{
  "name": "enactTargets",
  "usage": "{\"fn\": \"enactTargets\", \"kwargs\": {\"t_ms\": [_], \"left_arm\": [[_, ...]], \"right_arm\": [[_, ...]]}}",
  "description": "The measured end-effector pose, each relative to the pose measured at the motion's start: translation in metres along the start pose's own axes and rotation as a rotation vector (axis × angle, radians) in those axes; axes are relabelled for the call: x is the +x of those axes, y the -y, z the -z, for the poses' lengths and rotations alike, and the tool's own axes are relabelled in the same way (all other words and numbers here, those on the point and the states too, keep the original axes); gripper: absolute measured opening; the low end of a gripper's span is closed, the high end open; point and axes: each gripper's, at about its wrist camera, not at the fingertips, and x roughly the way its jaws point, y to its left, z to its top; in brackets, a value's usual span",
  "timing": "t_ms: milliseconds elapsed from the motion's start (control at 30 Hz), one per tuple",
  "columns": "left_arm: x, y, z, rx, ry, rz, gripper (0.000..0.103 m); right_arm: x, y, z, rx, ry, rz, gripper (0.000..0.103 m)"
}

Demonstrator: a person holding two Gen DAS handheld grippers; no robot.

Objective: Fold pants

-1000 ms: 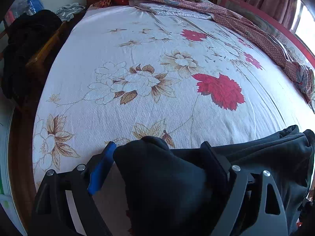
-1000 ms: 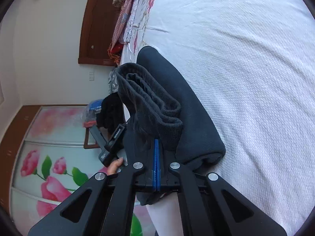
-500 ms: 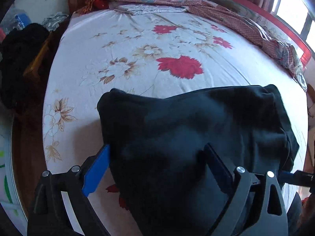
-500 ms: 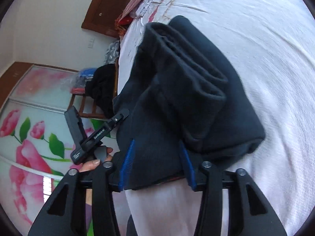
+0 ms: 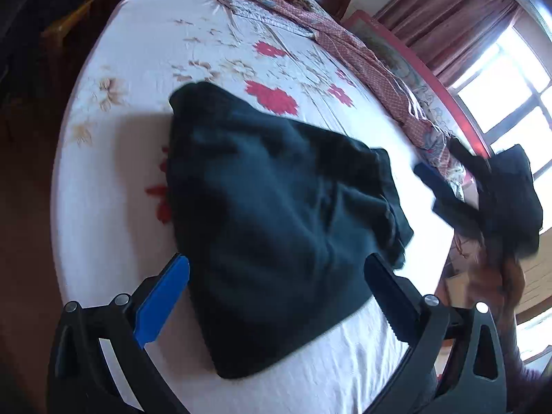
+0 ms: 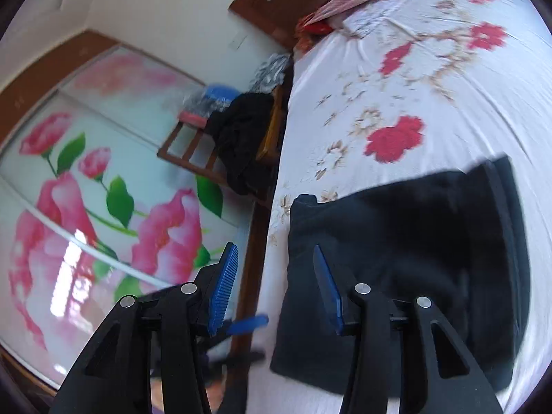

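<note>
Both grippers have let go of the pants [image 5: 276,214] since a second ago; they now lie folded on the floral bedsheet [image 5: 131,51]. Left gripper [image 5: 276,296] wide, still opening, nothing pinched. Right gripper [image 6: 276,286] opening, empty. Window [image 5: 510,79] at 2 o'clock, flowered wardrobe [image 6: 86,189] at 9.

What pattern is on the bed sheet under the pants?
White bed sheet with red and tan flowers, clearest in the left wrist view.

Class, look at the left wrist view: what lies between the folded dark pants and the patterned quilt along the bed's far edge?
In the left wrist view, only flowered bedsheet lies between the pants and the quilt; nothing else rests on that stretch.
</note>
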Motion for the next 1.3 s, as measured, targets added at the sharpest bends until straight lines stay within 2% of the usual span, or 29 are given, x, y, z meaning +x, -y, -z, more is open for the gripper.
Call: {"fn": "enactTargets", "kwargs": {"t_ms": [33, 100, 167, 267, 300, 333, 400, 467, 500, 600, 667, 767, 833, 867, 967, 1067, 1100, 1133, 1167, 1233, 1267, 1300], "left_arm": [[0.004, 0.011, 0.014, 0.029, -0.010, 0.000, 0.101], [0.013, 0.028, 0.035, 0.088, -0.030, 0.017, 0.101], [0.022, 0.037, 0.046, 0.128, -0.024, -0.030, 0.101], [0.029, 0.031, 0.048, 0.119, -0.017, -0.024, 0.101], [0.030, 0.029, 0.048, 0.118, -0.012, -0.014, 0.101], [0.032, 0.029, 0.050, 0.132, -0.016, -0.015, 0.101], [0.036, 0.033, 0.053, 0.185, -0.023, -0.038, 0.101], [0.041, 0.039, 0.060, 0.234, -0.021, -0.076, 0.101], [0.044, 0.041, 0.063, 0.252, -0.016, -0.093, 0.101], [0.054, 0.053, 0.072, 0.359, -0.014, -0.171, 0.101], [0.056, 0.058, 0.078, 0.395, -0.007, -0.192, 0.100], [0.058, 0.062, 0.081, 0.444, -0.006, -0.204, 0.101], [0.061, 0.065, 0.082, 0.467, -0.008, -0.219, 0.101], [0.062, 0.068, 0.084, 0.490, -0.009, -0.237, 0.101], [0.056, 0.078, 0.089, 0.502, -0.006, -0.254, 0.101], [0.028, 0.071, 0.081, 0.379, 0.019, -0.183, 0.101], [0.017, 0.065, 0.081, 0.333, 0.034, -0.161, 0.101], [0.008, 0.061, 0.080, 0.290, 0.049, -0.149, 0.101], [0.000, 0.057, 0.080, 0.256, 0.062, -0.153, 0.101], [-0.013, 0.046, 0.086, 0.205, 0.074, -0.162, 0.101], [-0.018, 0.042, 0.089, 0.183, 0.072, -0.166, 0.101], [-0.023, 0.037, 0.093, 0.164, 0.069, -0.175, 0.101]], "right_arm": [[0.024, -0.001, -0.010, -0.010, -0.061, -0.010, 0.045], [0.058, -0.002, -0.019, -0.039, -0.129, 0.041, 0.045], [0.077, -0.006, -0.020, -0.082, -0.163, 0.096, 0.045], [0.096, -0.037, -0.019, -0.351, -0.172, 0.288, 0.045], [0.104, -0.041, -0.021, -0.413, -0.178, 0.335, 0.052], [0.113, -0.044, -0.021, -0.449, -0.199, 0.358, 0.057], [0.135, -0.039, -0.019, -0.488, -0.286, 0.358, 0.057], [0.152, -0.028, -0.020, -0.525, -0.321, 0.499, 0.006], [0.155, -0.021, -0.024, -0.488, -0.329, 0.483, 0.002], [0.161, -0.013, -0.024, -0.491, -0.345, 0.499, 0.002], [0.161, -0.006, -0.028, -0.431, -0.331, 0.492, 0.002], [0.152, 0.001, -0.035, -0.337, -0.287, 0.452, 0.002], [0.136, 0.002, -0.038, -0.290, -0.249, 0.460, 0.009], [0.119, 0.000, -0.041, -0.260, -0.211, 0.434, 0.012], [0.051, -0.007, -0.038, -0.222, -0.119, 0.397, 0.013], [-0.017, -0.004, -0.004, -0.188, -0.089, 0.346, 0.013], [-0.035, 0.002, 0.013, -0.161, -0.087, 0.311, 0.021], [-0.050, 0.009, 0.032, -0.146, -0.078, 0.295, 0.035], [-0.060, 0.015, 0.052, -0.156, -0.082, 0.334, 0.039], [-0.068, 0.039, 0.091, -0.166, -0.142, 0.436, 0.039], [-0.075, 0.057, 0.108, -0.133, -0.137, 0.452, 0.038], [-0.083, 0.070, 0.119, -0.091, -0.111, 0.394, 0.033]]}}
